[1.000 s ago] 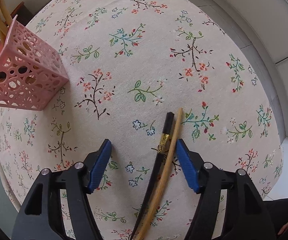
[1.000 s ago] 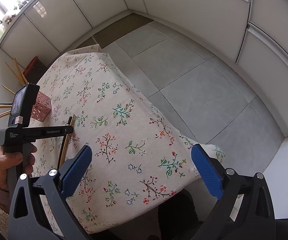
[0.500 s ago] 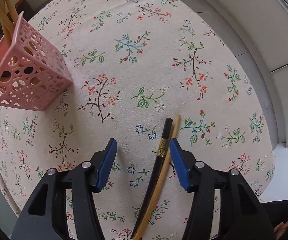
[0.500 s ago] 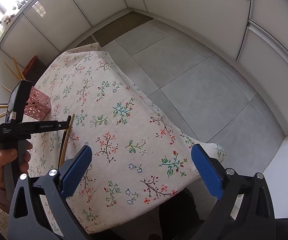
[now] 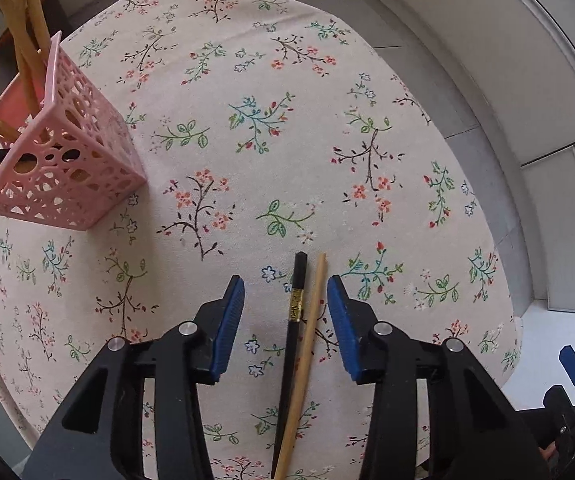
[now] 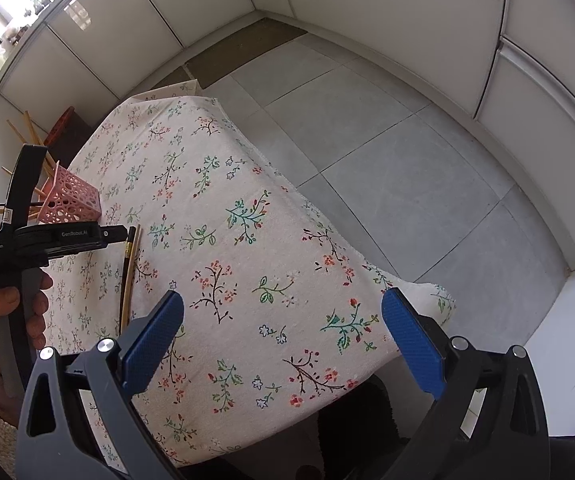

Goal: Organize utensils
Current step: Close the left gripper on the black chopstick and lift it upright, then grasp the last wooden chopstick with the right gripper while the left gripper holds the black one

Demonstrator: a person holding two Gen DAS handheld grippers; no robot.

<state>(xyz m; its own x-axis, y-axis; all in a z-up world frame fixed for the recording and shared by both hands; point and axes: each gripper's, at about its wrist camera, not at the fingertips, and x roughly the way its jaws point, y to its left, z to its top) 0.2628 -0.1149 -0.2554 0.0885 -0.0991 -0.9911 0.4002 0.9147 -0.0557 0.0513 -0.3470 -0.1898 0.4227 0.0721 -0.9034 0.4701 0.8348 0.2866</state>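
Note:
A black chopstick [image 5: 294, 336] with a gold band and a wooden chopstick [image 5: 305, 354] lie side by side on the floral tablecloth [image 5: 247, 140]. My left gripper [image 5: 285, 300] is open, its blue pads on either side of both chopsticks, not touching them. A pink perforated holder [image 5: 57, 160] with several chopsticks stands at the left. In the right wrist view the left gripper [image 6: 121, 236] hovers over the two chopsticks [image 6: 129, 268] beside the holder [image 6: 71, 200]. My right gripper [image 6: 283, 320] is open and empty above the table's near side.
The table's right edge drops to a grey tiled floor [image 6: 387, 140]. White cabinets [image 6: 147, 12] line the walls. A red object [image 6: 59, 126] stands behind the table's far corner.
My left gripper has shifted right and forward, so both chopsticks now lie centred between its pads, and its jaws have narrowed. The right gripper has stayed still.

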